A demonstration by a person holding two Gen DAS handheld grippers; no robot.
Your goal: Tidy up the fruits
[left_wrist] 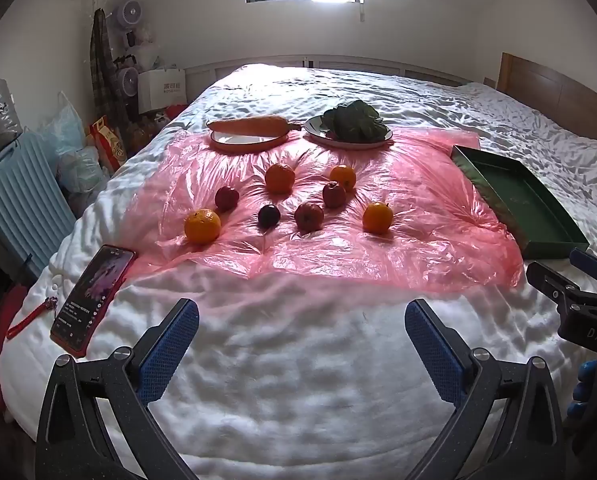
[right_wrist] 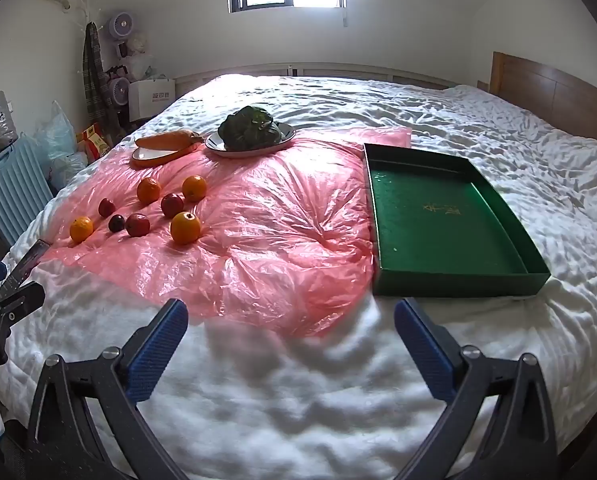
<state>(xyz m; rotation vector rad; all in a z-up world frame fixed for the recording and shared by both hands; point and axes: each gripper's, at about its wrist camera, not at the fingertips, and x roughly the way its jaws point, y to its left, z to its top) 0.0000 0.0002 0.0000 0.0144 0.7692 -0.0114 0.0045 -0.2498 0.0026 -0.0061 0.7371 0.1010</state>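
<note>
**Fruit lying loose on sheet; both grippers standing idle**

Left wrist view: The left gripper (left_wrist: pixel 301 334) is hovering over the white quilt (left_wrist: pixel 298 380), jaws spread wide and holding nothing. Beyond it, four oranges (left_wrist: pixel 202 225) and four dark red fruits (left_wrist: pixel 309 216) are sitting scattered on the pink plastic sheet (left_wrist: pixel 378 256). Behind them, a carrot (left_wrist: pixel 247 125) is lying across an orange-rimmed plate (left_wrist: pixel 246 145), and leafy greens (left_wrist: pixel 354 119) are filling a second plate. A phone (left_wrist: pixel 92 296) is resting at the near left.

Right wrist view: The right gripper (right_wrist: pixel 291 334) is likewise gaping apart, gripping nothing. The green tray (right_wrist: pixel 450 284) is sitting just ahead on the right, its left edge overlapping the sheet, well apart from the fruit cluster at left.
</note>
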